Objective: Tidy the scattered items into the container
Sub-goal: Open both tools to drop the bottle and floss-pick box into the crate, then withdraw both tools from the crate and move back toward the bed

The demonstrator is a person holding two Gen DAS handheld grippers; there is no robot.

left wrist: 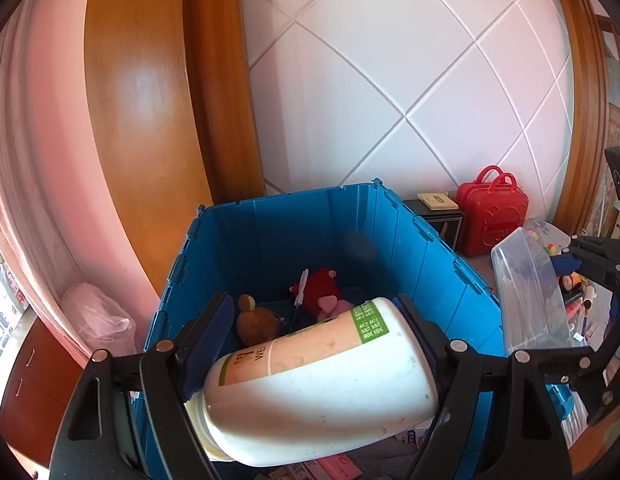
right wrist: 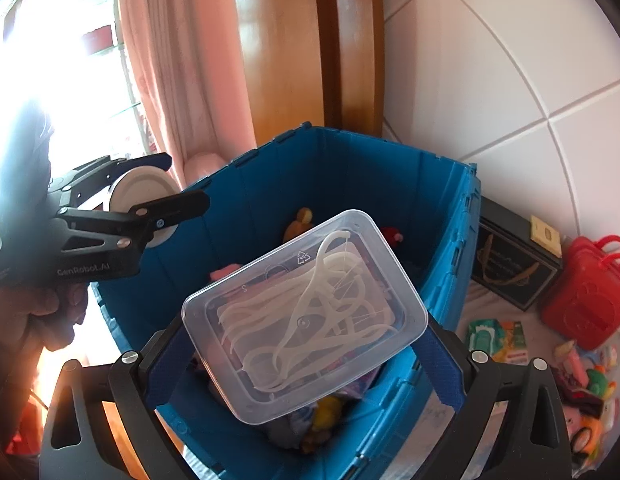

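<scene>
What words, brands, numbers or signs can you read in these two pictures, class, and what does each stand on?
"GenRobot.AI": on the body of the left gripper, seen from the right wrist.
"WE", cut off: on the white bottle label.
Recycling triangle sign: moulded into the clear plastic box; its number is too small to read.
Green band on the bottle label: white characters, too blurred to read.
Black box and small packets: print unreadable.

White bottle tilted, clear floss-pick box, above blue crate
</scene>
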